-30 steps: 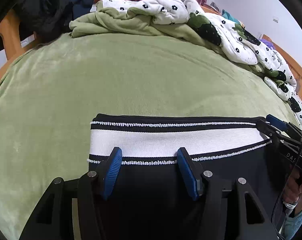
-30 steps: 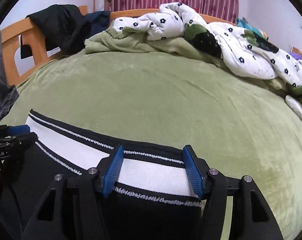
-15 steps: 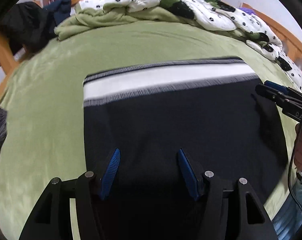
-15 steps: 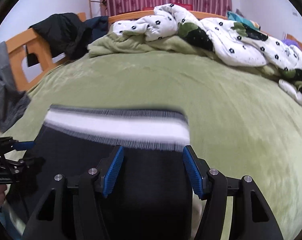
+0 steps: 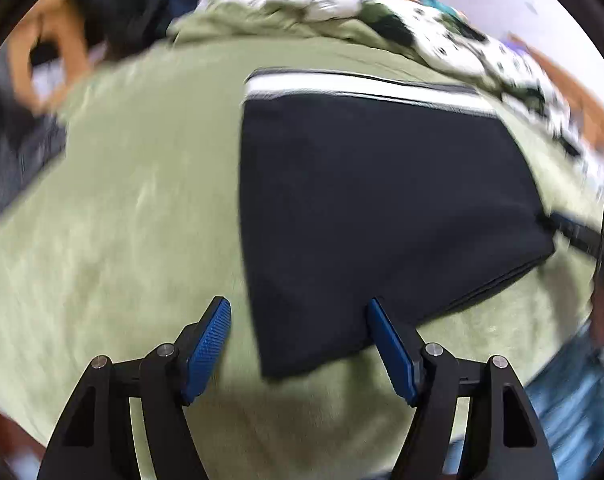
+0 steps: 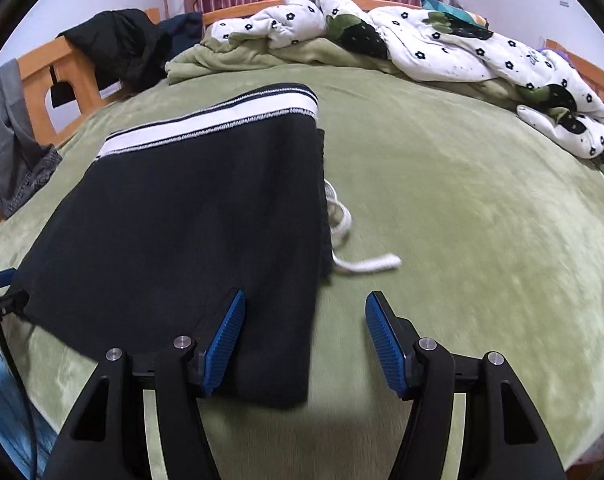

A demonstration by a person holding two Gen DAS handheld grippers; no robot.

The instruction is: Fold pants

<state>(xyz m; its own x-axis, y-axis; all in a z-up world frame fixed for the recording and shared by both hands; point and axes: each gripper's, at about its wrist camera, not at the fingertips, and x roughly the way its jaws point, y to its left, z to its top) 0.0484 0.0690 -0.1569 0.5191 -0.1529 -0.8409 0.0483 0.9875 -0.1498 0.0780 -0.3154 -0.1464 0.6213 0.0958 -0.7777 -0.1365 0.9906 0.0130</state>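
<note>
The black pants lie folded flat on the green bed, with the white-striped waistband at the far end. They also show in the right wrist view, waistband far, and a white drawstring trails out from the right edge. My left gripper is open and empty, hovering over the near left corner of the pants. My right gripper is open and empty over the near right corner. The right gripper's tip shows at the far right of the left view.
A green blanket covers the bed. A white flowered quilt and bunched green blanket are piled at the head. Dark clothes hang on the wooden bed frame at the left. Grey clothing drapes over the left rail.
Both grippers pulled back toward the near edge of the pants, and the waistband now lies farther away. The left view swung and is blurred.
</note>
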